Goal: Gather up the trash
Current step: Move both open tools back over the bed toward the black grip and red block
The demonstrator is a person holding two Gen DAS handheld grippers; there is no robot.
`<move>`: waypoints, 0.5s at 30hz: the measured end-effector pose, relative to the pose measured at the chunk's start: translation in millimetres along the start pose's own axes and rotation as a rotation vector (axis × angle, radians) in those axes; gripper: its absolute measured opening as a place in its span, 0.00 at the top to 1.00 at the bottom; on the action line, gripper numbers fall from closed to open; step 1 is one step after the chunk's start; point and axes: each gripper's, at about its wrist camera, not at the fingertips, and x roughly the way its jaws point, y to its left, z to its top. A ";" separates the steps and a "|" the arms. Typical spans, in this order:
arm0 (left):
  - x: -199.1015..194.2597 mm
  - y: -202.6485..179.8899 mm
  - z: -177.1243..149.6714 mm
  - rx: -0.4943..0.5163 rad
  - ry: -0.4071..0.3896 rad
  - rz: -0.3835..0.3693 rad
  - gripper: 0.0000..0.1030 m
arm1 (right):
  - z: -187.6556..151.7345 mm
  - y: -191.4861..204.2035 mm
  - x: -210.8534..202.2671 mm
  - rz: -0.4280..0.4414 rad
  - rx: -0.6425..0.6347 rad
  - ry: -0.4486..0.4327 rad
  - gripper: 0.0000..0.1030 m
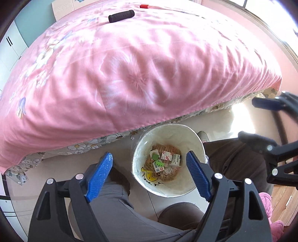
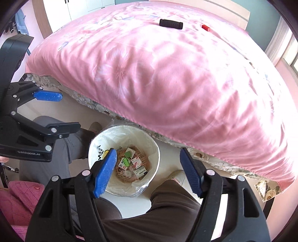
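From the left wrist, the left gripper [image 1: 149,163] hangs with its jaws wide apart and empty above the lined bin [image 1: 139,149], where small cartons [image 1: 163,160] already lie; a black roller [image 1: 121,16] and a red block [image 1: 144,6] sit far off on the pink bedspread [image 1: 130,74]. From the right wrist, the right gripper [image 2: 147,163] is likewise spread and empty over the bin [image 2: 154,149]; the person's knees [image 2: 167,204] crowd it, so a careless reach could tip it, and the far items demand a long stretch.

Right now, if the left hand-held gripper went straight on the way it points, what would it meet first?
Probably the white trash bin: the open, empty left hand-held gripper aims at it, likely reaching the small boxes inside. Depth is unclear; the pink bedspread hangs just beyond.
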 end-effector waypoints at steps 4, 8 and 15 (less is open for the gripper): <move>-25.9 5.0 17.0 0.008 -0.055 0.019 0.15 | 16.6 -9.1 -35.7 -0.035 -0.008 -0.077 0.27; -49.0 10.2 34.6 0.024 -0.107 0.049 0.13 | 32.3 -17.9 -64.2 -0.079 -0.032 -0.137 0.25; -80.3 21.4 62.5 0.044 -0.175 0.059 0.13 | 59.0 -25.6 -105.0 -0.125 -0.057 -0.220 0.25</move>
